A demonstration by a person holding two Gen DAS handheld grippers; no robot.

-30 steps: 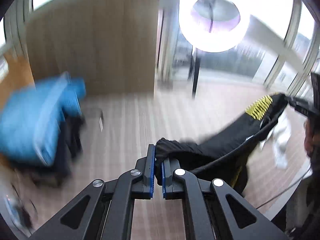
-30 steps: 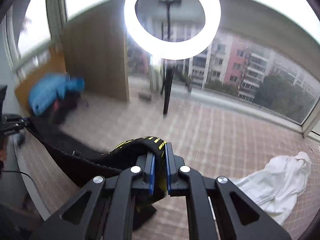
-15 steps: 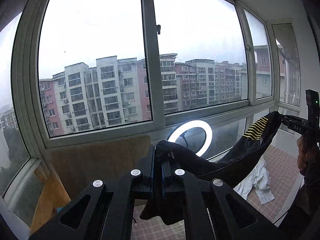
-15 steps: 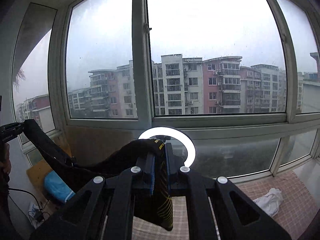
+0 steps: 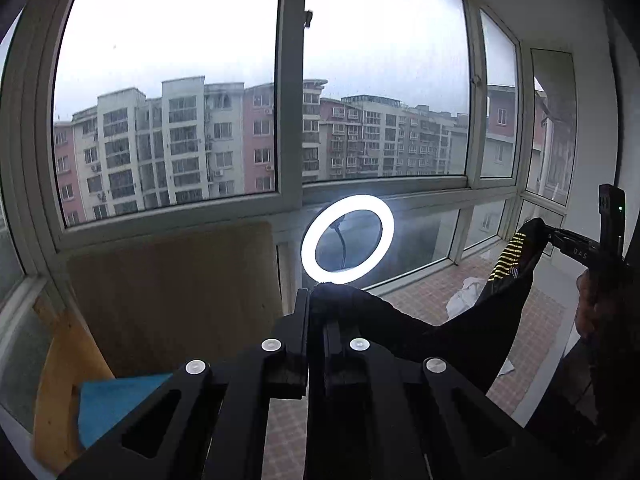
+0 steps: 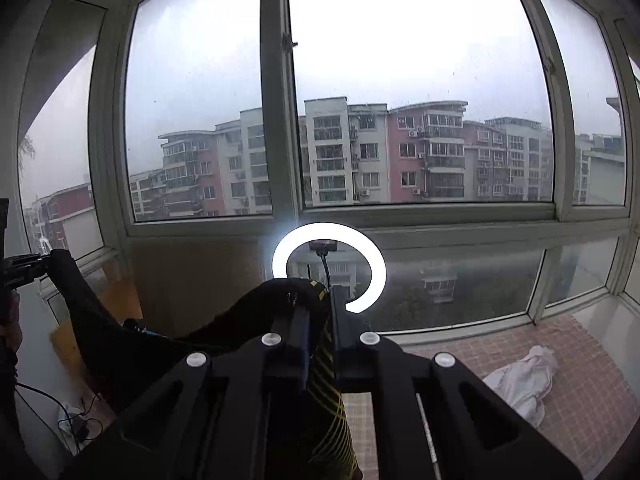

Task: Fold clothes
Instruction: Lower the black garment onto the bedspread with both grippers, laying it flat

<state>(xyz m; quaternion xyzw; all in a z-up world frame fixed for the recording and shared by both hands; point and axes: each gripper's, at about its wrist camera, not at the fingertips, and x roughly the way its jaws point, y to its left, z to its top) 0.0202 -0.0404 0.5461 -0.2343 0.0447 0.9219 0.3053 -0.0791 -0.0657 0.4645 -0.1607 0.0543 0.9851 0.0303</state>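
A black garment (image 5: 404, 322) with yellow stripes hangs stretched in the air between both grippers, sagging in the middle. My left gripper (image 5: 316, 300) is shut on one end of it. In the left wrist view the right gripper (image 5: 550, 236) shows at the far right, clamped on the striped end. The right wrist view shows my right gripper (image 6: 322, 300) shut on the yellow-striped edge of the garment (image 6: 324, 376), which hangs down from between the fingers. At the far left of that view the left gripper (image 6: 44, 264) pinches the other end. A hand (image 5: 592, 292) holds the right gripper.
A lit ring light (image 5: 347, 239) stands ahead in front of large windows. A white cloth (image 6: 524, 380) lies crumpled on the tiled floor at the right. A brown panel (image 5: 176, 296) leans under the window, with a blue item (image 5: 116, 400) and wooden boards at the left. Cables (image 6: 76, 420) lie at the lower left.
Both grippers have risen with the black garment and tilted up: the views went from the floor to the windows. The garment stays gripped at both ends.
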